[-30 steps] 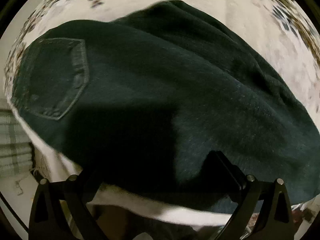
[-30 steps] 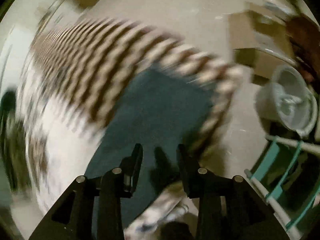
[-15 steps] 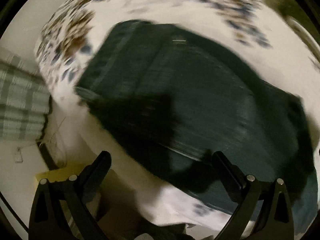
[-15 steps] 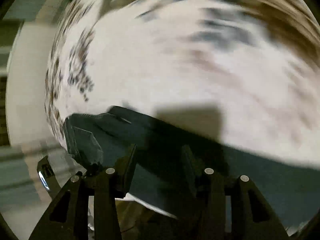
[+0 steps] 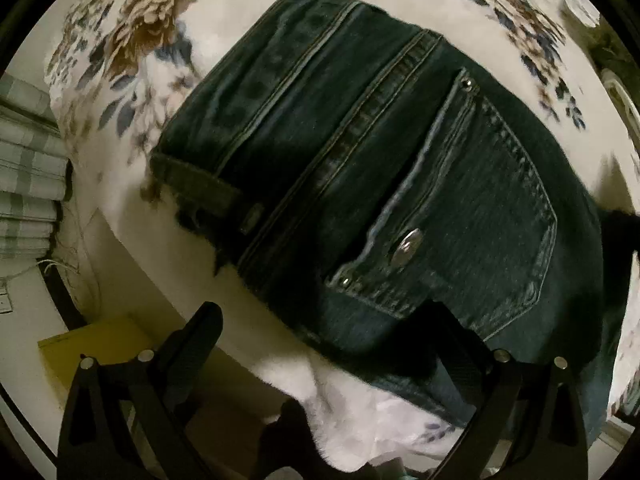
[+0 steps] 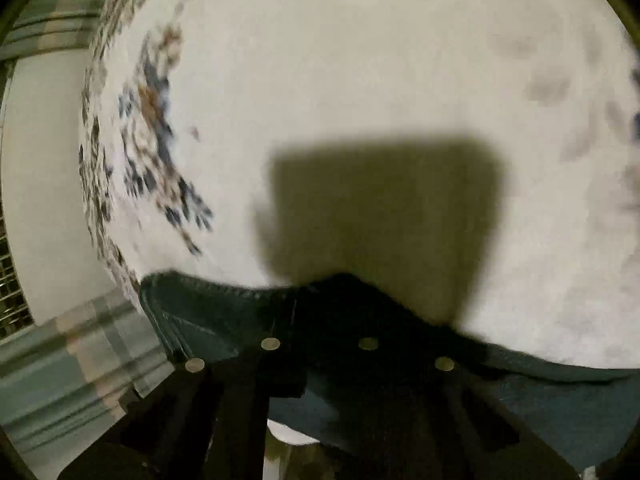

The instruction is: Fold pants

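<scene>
In the left wrist view, the left hand-held gripper [image 5: 326, 330] points down and its two fingers stand wide apart with nothing between them. The left finger [image 5: 192, 344] is over the edge of the bed [image 5: 256, 28], and the right finger [image 5: 460, 340] is over the near edge of the jeans [image 5: 360, 168]; I cannot tell if it touches the cloth. The jeans are dark blue denim, folded into a thick bundle, and they lie on the white bed cover with a flower print. A back pocket [image 5: 472, 216] faces up, with a metal button [image 5: 407, 245] and small rivets at its corners. The waistband end [image 5: 200, 184] points to the left side of the picture. Beside the bed, at the lower left, there is a yellow box [image 5: 96, 344], and at the far left a checked cloth [image 5: 28, 172].

In the right wrist view, which is a little blurred, the right hand-held gripper [image 6: 320, 300] has its fingers together; they have just been closing. The tips are dark against the dark jeans [image 6: 208, 312], and they seem to pinch a raised fold of the denim at the far edge. The jeans fill the bottom of this picture, on the bed [image 6: 360, 60]. A square shadow [image 6: 380, 216] falls on the cover just behind the fold. The checked cloth [image 6: 72, 376] is at the lower left
</scene>
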The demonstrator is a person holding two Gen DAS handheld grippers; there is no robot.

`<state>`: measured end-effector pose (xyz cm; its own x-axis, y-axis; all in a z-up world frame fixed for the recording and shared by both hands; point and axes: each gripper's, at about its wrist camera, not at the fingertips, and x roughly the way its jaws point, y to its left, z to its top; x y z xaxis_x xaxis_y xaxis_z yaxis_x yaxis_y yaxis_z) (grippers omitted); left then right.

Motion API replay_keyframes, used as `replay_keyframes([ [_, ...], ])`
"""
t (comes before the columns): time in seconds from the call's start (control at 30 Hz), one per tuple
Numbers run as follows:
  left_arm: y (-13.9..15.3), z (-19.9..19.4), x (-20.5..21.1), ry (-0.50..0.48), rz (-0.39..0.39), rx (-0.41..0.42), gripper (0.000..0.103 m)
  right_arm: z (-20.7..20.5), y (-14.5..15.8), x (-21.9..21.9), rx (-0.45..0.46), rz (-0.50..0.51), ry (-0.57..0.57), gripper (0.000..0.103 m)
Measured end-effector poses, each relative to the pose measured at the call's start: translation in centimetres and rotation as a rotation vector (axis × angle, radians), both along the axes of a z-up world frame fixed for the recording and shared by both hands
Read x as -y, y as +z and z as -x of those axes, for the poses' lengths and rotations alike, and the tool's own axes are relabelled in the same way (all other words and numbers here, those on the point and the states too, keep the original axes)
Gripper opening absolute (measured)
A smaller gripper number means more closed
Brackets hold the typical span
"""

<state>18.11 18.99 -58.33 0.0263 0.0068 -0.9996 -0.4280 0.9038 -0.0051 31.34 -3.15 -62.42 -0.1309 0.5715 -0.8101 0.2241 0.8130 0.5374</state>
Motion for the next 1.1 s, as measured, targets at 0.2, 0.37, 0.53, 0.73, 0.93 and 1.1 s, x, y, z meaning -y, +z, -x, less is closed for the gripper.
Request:
replay_keyframes([
  [0.2,0.1,1.3,-2.0,0.015,0.021,-0.016,0.103,-1.3,-0.6,0.3,-0.002,0.036,0.007,0.008],
  [0.37,2.7,1.5,-4.3,0.072,0.023,0.053,0.103,1.4,2.0,2.9,0.008,-0.015,-0.052,0.050],
  [0.53,2.6,0.0,-8.1,0.176,0.015,0.088,0.103,12.1,3.4,10.1,-0.063,-0.011,-0.285,0.055],
  [0.73,-0.6,-1.4,-11.3,0.274,0.053,0.063,0.103,23.1,-2.9,12.0,-0.290,-0.107,-0.553,0.056],
  [0.93,-1.2,-2.3,-10.8,0.237,0.075,0.148,0.056,25.3,-5.7,11.2,-0.252,-0.139,-0.736,0.056],
  [1.1,-0.2,-1.9,-11.3,0.201,0.023,0.183,0.029,27.3,-4.4,11.2,-0.264,-0.151,-0.781,0.044],
])
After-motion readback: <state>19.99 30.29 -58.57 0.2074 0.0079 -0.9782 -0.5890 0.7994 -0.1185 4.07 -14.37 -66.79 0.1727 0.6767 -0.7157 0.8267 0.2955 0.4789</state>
